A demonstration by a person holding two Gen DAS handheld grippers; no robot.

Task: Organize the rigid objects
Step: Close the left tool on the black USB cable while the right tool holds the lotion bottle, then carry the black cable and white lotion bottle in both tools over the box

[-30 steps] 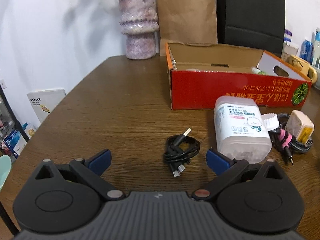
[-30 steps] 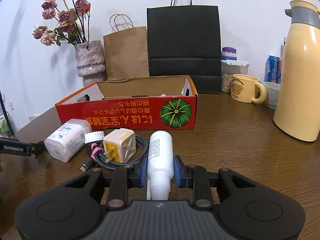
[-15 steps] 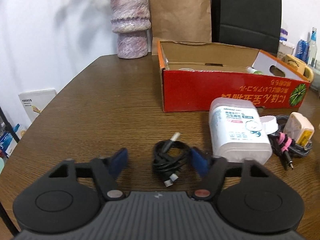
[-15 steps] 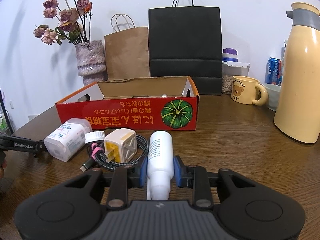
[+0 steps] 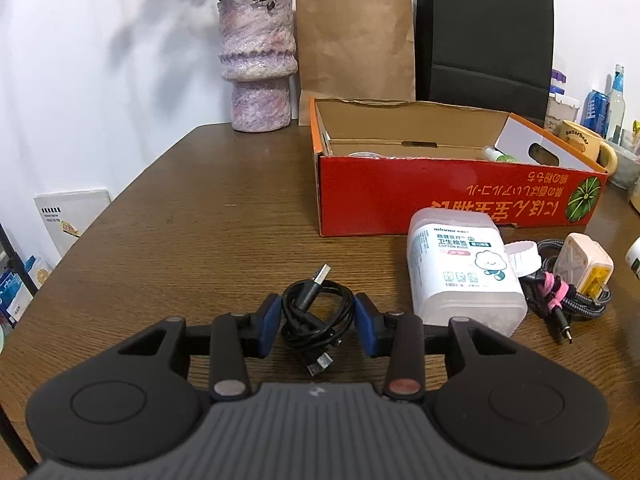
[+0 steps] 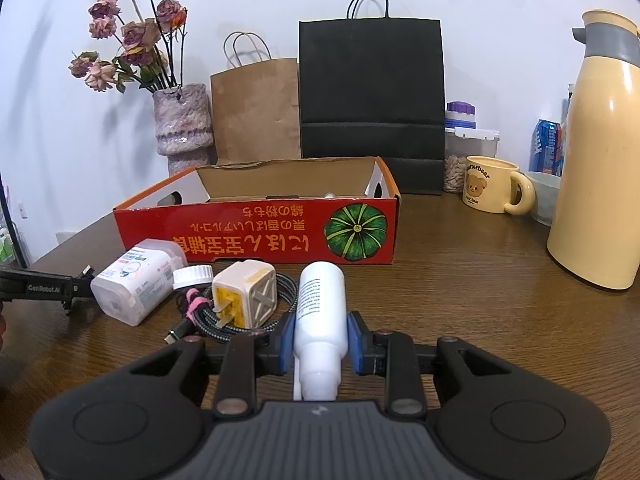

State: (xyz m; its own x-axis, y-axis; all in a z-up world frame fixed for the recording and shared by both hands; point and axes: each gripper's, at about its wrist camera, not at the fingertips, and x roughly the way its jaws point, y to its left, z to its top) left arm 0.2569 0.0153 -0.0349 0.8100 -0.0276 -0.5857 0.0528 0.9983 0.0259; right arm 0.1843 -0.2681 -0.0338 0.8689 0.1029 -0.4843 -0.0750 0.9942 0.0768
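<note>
A coiled black USB cable [image 5: 308, 300] lies on the brown table, and my left gripper [image 5: 317, 326] is shut on it, a blue pad pressing each side of the coil. My right gripper [image 6: 320, 344] is shut on a white bottle [image 6: 322, 300] that lies pointing away toward the red cardboard box [image 6: 256, 232]. That box [image 5: 400, 196] stands open beyond both grippers with a few small items inside. A clear cotton bud container [image 5: 460, 272], a white cap [image 5: 522, 254] and a cream charger on a braided cable [image 5: 580, 268] lie between the two grippers.
A purple vase [image 5: 258, 64], a brown paper bag [image 5: 354, 40] and a black paper bag [image 5: 484, 40] line the wall behind the box. A tall cream thermos [image 6: 600, 200] and a yellow mug [image 6: 492, 190] stand at the right. The table's curved edge drops off at the left [image 5: 100, 216].
The left gripper's jaws have closed from wide open onto the black cable coil. The right gripper and its white bottle have not moved.
</note>
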